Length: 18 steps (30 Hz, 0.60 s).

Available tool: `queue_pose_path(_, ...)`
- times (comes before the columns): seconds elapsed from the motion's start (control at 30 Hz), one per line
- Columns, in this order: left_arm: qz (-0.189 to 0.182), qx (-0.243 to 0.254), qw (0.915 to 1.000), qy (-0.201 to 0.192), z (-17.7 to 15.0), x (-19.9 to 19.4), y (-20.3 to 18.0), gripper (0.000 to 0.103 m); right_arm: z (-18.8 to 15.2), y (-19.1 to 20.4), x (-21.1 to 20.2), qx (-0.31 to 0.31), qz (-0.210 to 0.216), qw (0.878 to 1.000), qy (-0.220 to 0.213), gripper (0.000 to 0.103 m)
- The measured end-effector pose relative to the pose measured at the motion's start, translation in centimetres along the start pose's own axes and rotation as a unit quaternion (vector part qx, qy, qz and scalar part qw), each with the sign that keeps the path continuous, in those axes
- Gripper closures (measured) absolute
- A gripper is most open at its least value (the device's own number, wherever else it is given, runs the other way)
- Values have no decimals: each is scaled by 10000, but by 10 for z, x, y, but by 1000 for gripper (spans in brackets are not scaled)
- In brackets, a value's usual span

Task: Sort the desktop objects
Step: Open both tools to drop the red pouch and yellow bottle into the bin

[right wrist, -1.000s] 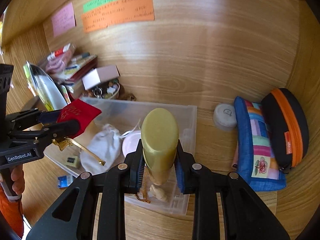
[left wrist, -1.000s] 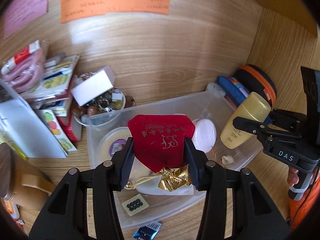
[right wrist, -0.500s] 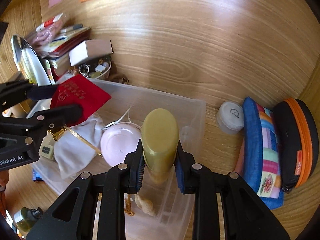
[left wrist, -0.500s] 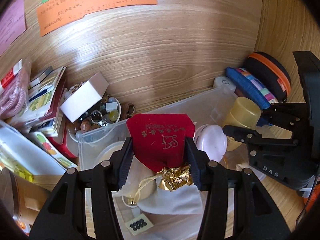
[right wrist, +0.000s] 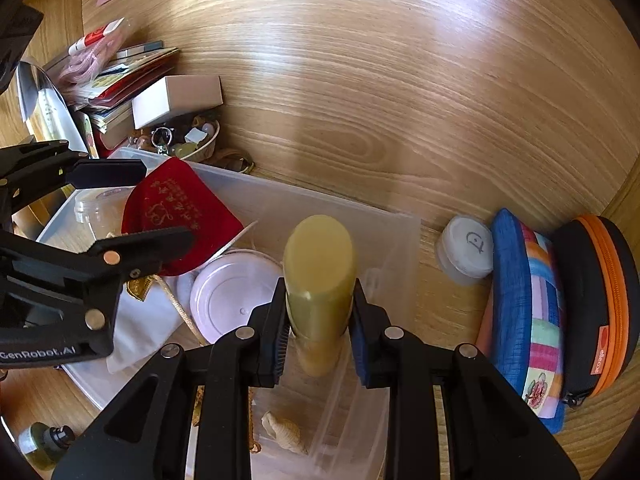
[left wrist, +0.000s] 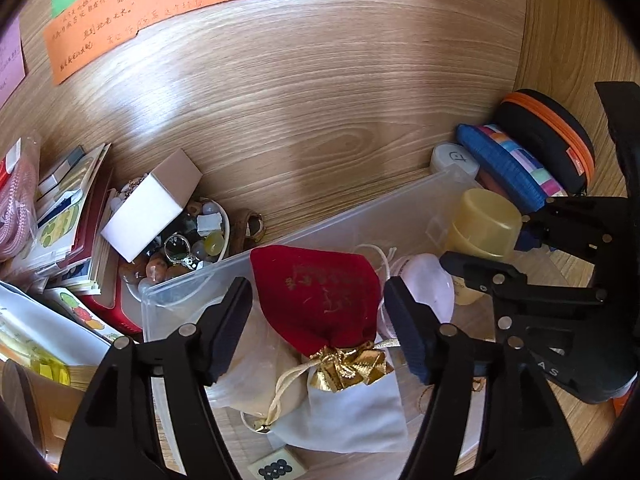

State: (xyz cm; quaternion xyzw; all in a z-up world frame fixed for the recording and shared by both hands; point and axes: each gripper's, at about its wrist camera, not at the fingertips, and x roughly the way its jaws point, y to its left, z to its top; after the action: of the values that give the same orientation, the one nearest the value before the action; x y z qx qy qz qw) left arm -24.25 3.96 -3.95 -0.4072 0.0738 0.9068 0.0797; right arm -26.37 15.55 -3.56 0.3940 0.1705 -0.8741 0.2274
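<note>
pouch [left wrist: 320,296]: deep red, gold script, gold tie | bottle [right wrist: 320,276]: translucent yellow | bin [right wrist: 360,216]: clear | lid [right wrist: 232,296]: pale pink | cloth bag [left wrist: 352,412]: white | pencil case [right wrist: 528,312]: blue with multicoloured patchwork | round case [right wrist: 600,292]: black, orange zip | counter [right wrist: 400,80]: light woodgrain

"GenRobot.AI" on left gripper [right wrist: 132,204]
</note>
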Motion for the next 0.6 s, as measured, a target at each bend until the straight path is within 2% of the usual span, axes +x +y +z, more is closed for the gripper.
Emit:
queue_pose_path(0.13,-53,-63,10000,12,0,-1,2,36,2,-1,0,-7,7,10000,21,78)
queue_pose_path(0.27,-37,-3,10000,-14,-1,-4,0,36,3,-1,-5,4,-45,10000,-59,64)
queue_pose_path(0.33,-20,29,10000,-31,-1,-7,-1,36,4,-1,-10,-12,-93,9999,-119,61)
queue_pose_path(0.6,21,-17,9999,-163,-4,-27,5,33,2,-4,-27,55,-169,9996,-203,58)
